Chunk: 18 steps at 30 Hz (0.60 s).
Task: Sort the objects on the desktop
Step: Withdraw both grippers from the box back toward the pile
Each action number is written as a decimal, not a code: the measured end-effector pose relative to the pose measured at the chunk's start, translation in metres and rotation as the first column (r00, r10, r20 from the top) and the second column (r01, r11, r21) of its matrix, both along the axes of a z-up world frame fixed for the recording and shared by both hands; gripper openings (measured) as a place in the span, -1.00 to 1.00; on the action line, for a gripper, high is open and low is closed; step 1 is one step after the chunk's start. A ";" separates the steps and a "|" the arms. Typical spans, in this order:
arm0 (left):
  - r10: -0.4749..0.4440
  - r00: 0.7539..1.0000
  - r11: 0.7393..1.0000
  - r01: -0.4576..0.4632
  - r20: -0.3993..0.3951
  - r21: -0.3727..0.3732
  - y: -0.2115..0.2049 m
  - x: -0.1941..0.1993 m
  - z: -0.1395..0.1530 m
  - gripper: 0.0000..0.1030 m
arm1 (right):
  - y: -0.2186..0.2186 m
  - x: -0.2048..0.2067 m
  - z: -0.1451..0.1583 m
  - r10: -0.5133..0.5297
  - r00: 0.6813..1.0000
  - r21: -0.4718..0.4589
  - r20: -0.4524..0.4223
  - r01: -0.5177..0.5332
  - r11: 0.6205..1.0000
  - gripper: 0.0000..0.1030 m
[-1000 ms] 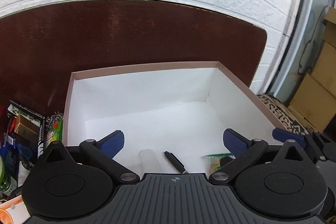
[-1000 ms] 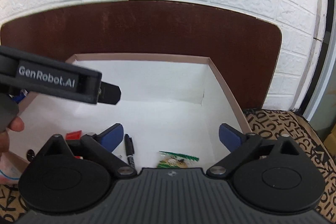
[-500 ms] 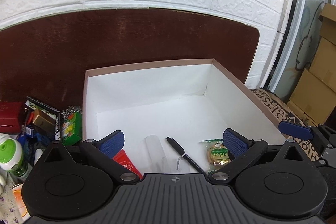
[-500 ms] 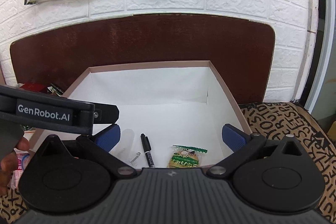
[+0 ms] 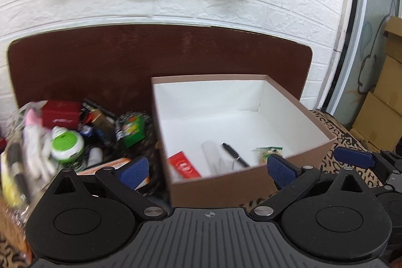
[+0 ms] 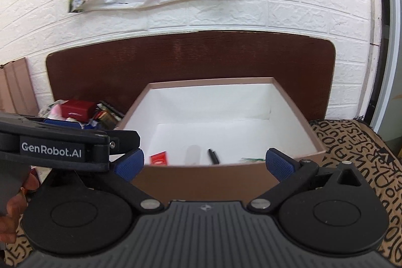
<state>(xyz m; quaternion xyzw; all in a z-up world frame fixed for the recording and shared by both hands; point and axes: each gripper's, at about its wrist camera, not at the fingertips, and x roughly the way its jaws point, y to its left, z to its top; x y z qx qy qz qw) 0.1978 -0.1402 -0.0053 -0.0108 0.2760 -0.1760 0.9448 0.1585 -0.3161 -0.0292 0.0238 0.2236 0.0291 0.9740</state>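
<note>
Box [image 5: 246, 182], open-topped: red packet [image 5: 184, 165], pen [image 5: 235, 155], snack sachet [image 5: 267, 151] along its near wall. Unsorted pile [image 5: 75, 140] beside its left wall. Left gripper [image 5: 207, 167], right gripper [image 6: 203, 163]: spread wide, empty. Advice: approach one pile item squarely.

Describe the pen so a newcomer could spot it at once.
Find the open brown box with white inside, against the dark wooden board. On its floor near the front wall lie a red packet, a clear tube and a green snack packet. The pen is the slim black stick between tube and snack.
</note>
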 end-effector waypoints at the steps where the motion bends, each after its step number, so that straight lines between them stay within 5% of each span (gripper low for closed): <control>1: 0.014 1.000 1.000 -0.014 0.000 -0.004 0.008 -0.008 -0.002 1.00 | 0.006 -0.006 -0.001 0.011 1.000 0.003 -0.002 -0.011 1.000 0.99; 10: 0.130 0.991 0.991 -0.130 0.003 0.003 0.084 -0.075 -0.029 1.00 | 0.070 -0.048 -0.022 0.098 0.993 0.058 -0.064 -0.095 0.994 0.99; 18: 0.233 0.971 0.969 -0.237 -0.061 -0.065 0.159 -0.106 -0.061 1.00 | 0.138 -0.071 -0.044 0.193 0.976 0.042 -0.099 -0.190 0.981 0.99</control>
